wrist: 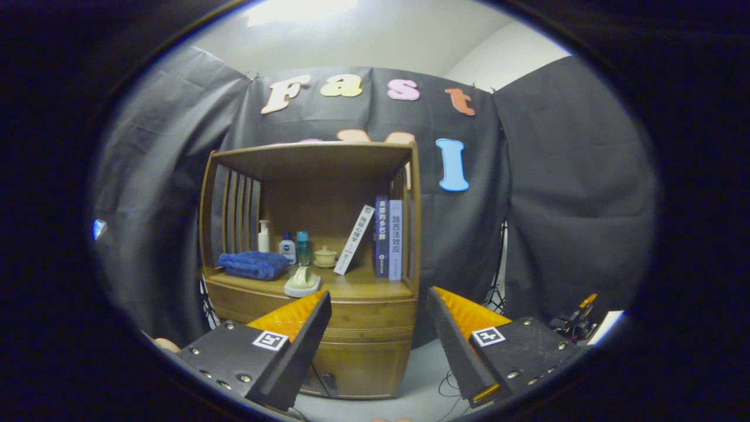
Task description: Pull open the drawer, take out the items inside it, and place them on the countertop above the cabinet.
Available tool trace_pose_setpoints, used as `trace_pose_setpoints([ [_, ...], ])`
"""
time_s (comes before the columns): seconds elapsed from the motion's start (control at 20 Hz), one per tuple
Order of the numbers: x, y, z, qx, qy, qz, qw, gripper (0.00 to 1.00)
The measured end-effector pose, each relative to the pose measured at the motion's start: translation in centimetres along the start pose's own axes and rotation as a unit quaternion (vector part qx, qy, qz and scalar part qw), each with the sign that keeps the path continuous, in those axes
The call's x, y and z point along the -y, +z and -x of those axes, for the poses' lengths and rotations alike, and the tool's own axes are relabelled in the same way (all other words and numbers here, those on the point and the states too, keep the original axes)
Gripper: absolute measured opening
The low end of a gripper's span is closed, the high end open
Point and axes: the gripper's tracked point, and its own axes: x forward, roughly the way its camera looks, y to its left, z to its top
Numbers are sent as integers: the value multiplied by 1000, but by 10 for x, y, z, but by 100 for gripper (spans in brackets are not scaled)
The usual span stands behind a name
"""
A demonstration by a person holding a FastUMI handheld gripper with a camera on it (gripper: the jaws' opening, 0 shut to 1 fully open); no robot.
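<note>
A wooden cabinet (310, 176) stands against the booth wall, some way beyond my fingers. Its drawer (366, 325) sits shut just under the countertop (357, 288), and nothing of its inside shows. My gripper (378, 294) is open, with its fingers spread wide and nothing between them. The drawer front appears in the gap between the fingertips, well clear of them.
On the countertop lie a folded blue towel (253, 265), a pale green object (303, 282), small bottles (287, 246), a lidded cup (324, 256) and books (388, 239), one leaning. Below the drawer are cabinet doors (357, 375). Cables (448, 384) lie on the floor to the right.
</note>
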Motion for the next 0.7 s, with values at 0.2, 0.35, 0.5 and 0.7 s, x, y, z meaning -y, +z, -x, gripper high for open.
trace_pose_setpoints([
  [0.2,21,13,15,16,-9,-8,1000,98],
  [0.35,25,16,21,18,-5,-2,1000,98],
  [0.5,27,18,23,22,-2,4,1000,98],
  [0.7,29,15,15,22,2,13,1000,98],
])
